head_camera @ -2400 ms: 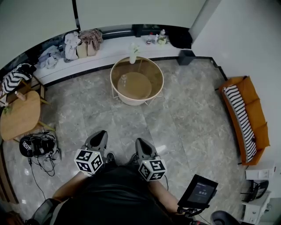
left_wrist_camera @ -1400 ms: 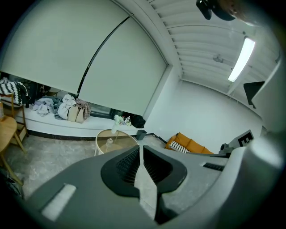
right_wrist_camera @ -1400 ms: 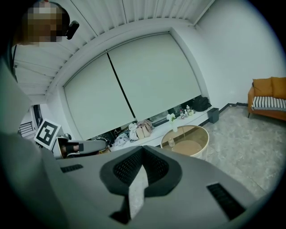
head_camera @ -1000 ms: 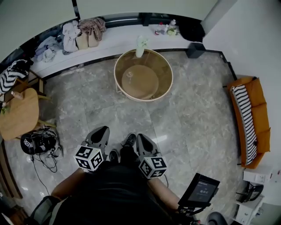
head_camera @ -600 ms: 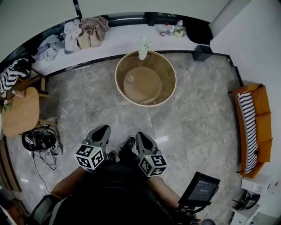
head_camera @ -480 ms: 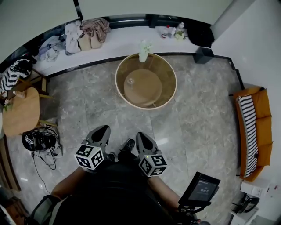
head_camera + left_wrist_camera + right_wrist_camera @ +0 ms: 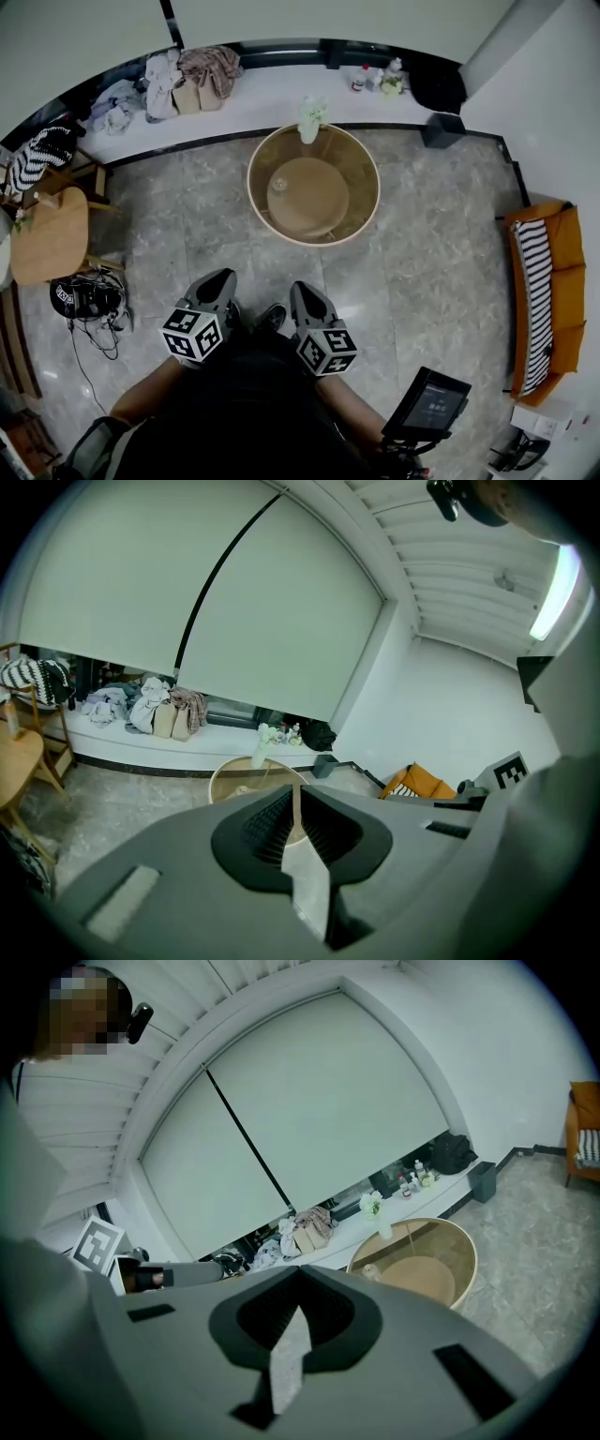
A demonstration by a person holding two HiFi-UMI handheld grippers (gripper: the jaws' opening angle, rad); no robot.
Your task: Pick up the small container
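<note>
"Clear-glass small container (image 7: 277,185): position?"

"It sits on the round glass-topped table with the tan rim (image 7: 309,244), left of centre. It is well apart from the white vase of flowers (image 7: 309,129) at the far edge, and well ahead of both my claws."

"Step in hand, and how to do it well?"

"Approach, as I judge it. I would carry the claws over the grey stone floor (image 7: 187,225) to the table and part one claw's jaws before crossing the rim. Then I would come in low from the near side, clear of the vase. The glass looks thin, so a gentle squeeze round its middle should serve."

"Claws?"

"Left gripper with the marker cube (image 7: 217,279) and right gripper with the marker cube (image 7: 300,289) are both drawn in close to my body. Each has its jaws closed together, with nothing between the pads, and touches nothing."
</note>
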